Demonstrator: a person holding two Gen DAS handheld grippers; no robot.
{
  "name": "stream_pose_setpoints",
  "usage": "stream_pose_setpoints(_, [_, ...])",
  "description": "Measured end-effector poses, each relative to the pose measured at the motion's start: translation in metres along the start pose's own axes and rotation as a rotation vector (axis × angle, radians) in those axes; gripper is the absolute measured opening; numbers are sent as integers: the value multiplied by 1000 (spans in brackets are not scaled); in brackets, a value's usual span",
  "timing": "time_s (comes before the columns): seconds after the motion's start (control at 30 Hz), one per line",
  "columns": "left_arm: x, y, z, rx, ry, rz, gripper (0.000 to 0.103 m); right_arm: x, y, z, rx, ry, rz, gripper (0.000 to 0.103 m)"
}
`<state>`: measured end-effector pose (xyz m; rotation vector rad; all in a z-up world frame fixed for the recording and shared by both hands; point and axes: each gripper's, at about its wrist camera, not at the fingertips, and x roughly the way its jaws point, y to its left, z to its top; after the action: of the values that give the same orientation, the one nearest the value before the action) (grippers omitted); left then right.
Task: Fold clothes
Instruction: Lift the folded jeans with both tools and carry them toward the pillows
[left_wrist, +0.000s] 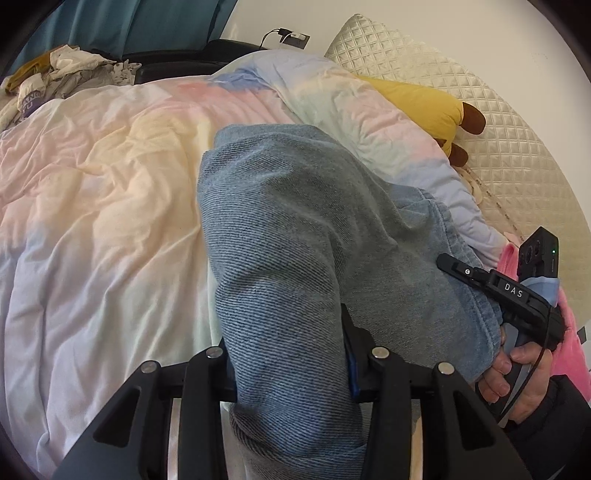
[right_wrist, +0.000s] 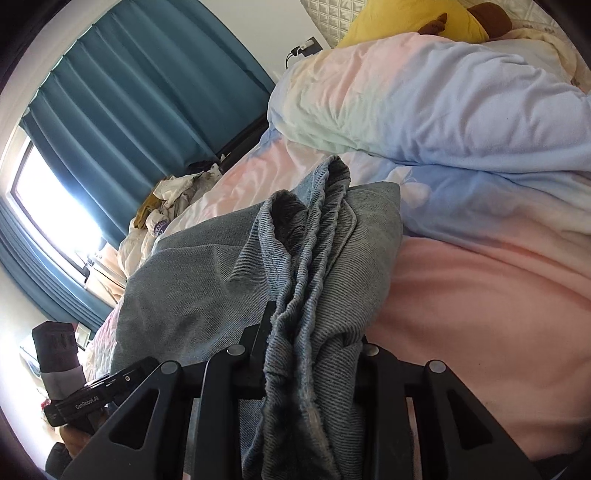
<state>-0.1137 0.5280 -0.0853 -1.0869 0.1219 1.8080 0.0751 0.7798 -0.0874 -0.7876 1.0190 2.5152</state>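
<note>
Denim jeans fill both wrist views: the left gripper pinches a thick fold, and the right gripper clamps bunched edges. I judge the cloth heavy, fairly stiff and not slippery, best held at hems or waistband. Its long axis runs away from the grippers across the pastel duvet, toward the quilted headboard.

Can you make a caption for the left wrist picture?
Left gripper lifting blue jeans over a pastel duvet.
</note>
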Motion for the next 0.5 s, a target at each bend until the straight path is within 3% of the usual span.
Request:
stream_pose_setpoints(0.23, [5, 0, -2, 12, 1, 24, 45, 16, -8, -2, 10, 34, -51, 33])
stream_pose_setpoints(0.5, [-12, -10, -1, 38, 37, 131, 53, 3, -1, -1, 14, 46, -114, 44])
